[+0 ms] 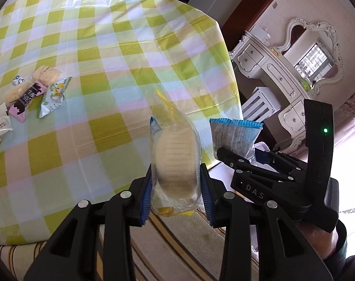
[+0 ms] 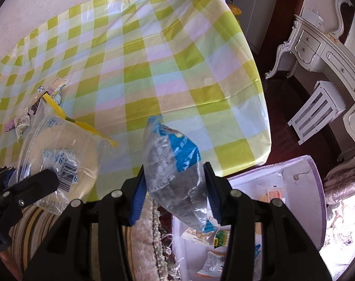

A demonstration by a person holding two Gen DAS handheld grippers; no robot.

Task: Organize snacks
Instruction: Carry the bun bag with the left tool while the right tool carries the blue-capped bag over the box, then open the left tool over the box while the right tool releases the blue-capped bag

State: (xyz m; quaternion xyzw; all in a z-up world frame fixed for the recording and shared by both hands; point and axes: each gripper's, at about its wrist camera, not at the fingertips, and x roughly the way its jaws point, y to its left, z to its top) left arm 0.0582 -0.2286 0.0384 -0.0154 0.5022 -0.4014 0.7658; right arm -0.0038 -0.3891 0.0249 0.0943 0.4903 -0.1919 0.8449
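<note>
My left gripper (image 1: 176, 187) is shut on a pale round cake in a clear wrapper with yellow ends (image 1: 175, 161), held in the air past the table's near edge; the same cake packet (image 2: 60, 159) shows at the left of the right wrist view. My right gripper (image 2: 175, 196) is shut on a dark grey snack in a clear and blue wrapper (image 2: 172, 164), which hangs beside the table's corner and above the pale box. That blue packet (image 1: 234, 138) and the right gripper (image 1: 226, 155) appear to the right in the left wrist view.
A table with a green and yellow checked cloth (image 1: 112, 46) carries several small snack packets (image 1: 32, 93) at its left. A pale lilac open box (image 2: 294, 187) with several packets inside stands on the floor at the lower right. A white ornate dresser (image 2: 329, 53) and white stool (image 2: 318, 110) stand beyond. A striped rug (image 1: 177, 245) lies below.
</note>
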